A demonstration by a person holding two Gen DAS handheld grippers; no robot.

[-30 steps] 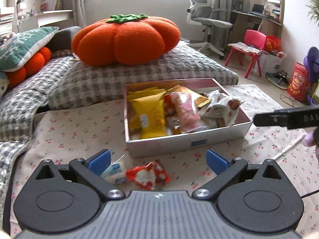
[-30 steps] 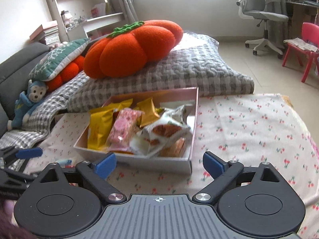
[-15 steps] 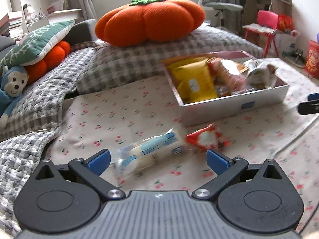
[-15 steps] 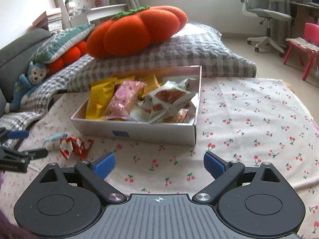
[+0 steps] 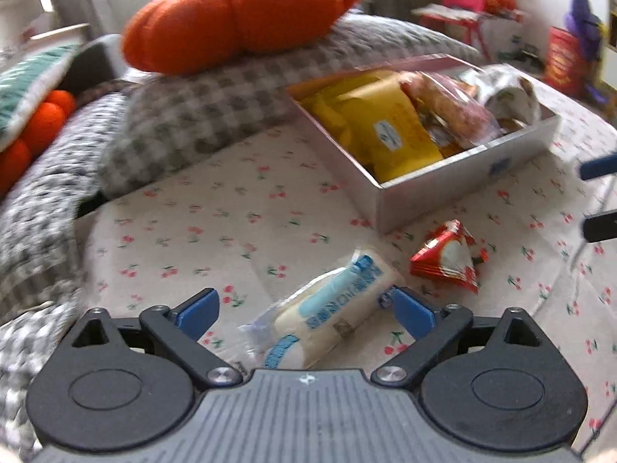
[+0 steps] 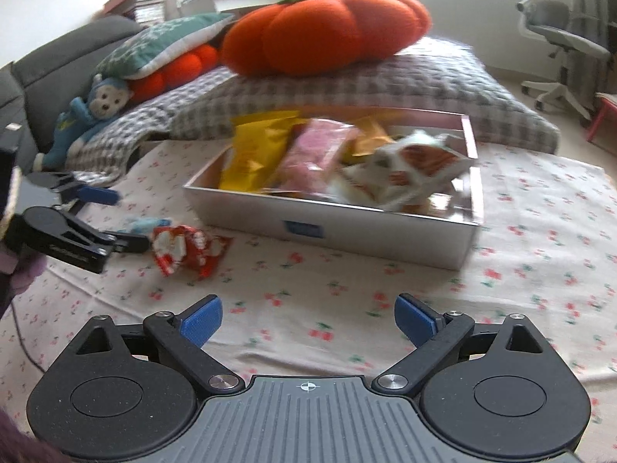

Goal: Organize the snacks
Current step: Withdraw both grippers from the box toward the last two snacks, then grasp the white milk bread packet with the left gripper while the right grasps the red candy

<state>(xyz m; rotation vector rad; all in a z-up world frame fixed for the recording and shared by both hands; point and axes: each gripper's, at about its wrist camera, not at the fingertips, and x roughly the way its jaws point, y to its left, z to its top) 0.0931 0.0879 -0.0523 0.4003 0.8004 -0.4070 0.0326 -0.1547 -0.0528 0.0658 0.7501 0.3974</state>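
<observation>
Left wrist: left tongs (image 5: 304,306) wide, blue-white snack packet (image 5: 327,308) lying between fingers; right tongs (image 6: 308,318) wide, empty.

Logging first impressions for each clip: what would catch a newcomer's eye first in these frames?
Probably the big orange pumpkin cushion on the checked bedding behind the table. Next, the open box crammed with snack packets on the cherry-print cloth. In front of it, two loose snacks lie on the cloth: a red packet and a white-and-blue packet sitting between the open fingers of the left gripper.
</observation>
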